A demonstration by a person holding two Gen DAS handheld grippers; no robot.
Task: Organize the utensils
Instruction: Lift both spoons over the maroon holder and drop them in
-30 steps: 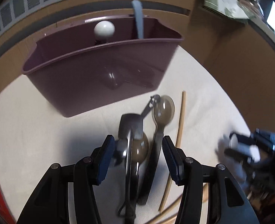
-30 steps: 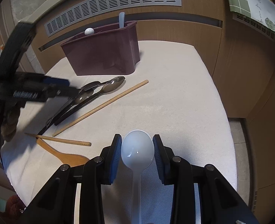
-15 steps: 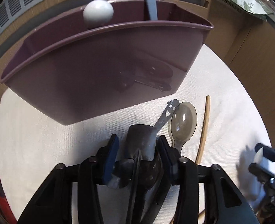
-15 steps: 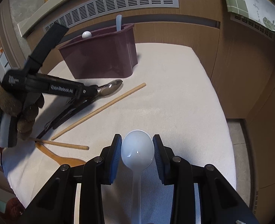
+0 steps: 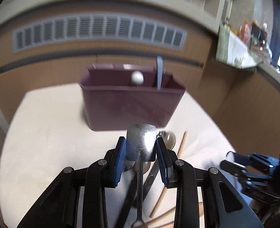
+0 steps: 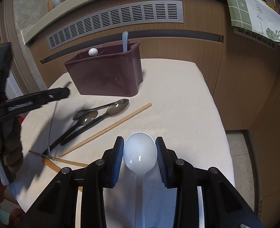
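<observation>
My left gripper (image 5: 141,142) grips a metal spoon (image 5: 141,133) by its squarish bowl; its jaws are still closing and the pads press on both sides. The thin handle hangs down from the left gripper (image 6: 63,93) above the cloth. My right gripper (image 6: 140,142) is shut on the bowl of a white plastic spoon (image 6: 140,153), low over the cloth's near side. The maroon utensil holder (image 6: 105,76) stands at the back with a white ball-topped utensil (image 6: 93,51) and a pale blue handle (image 6: 125,39) in it.
Two dark-handled spoons (image 6: 119,105) (image 6: 86,117) and a wooden chopstick (image 6: 105,129) lie on the white cloth (image 6: 178,104) in front of the holder. More wooden pieces (image 6: 50,161) lie near the front left. A wooden cabinet with a vent (image 6: 117,20) stands behind.
My left gripper has closed on the metal spoon and lifted it off the cloth, pulling up and back from the holder. The right gripper has kept still with the white spoon.
</observation>
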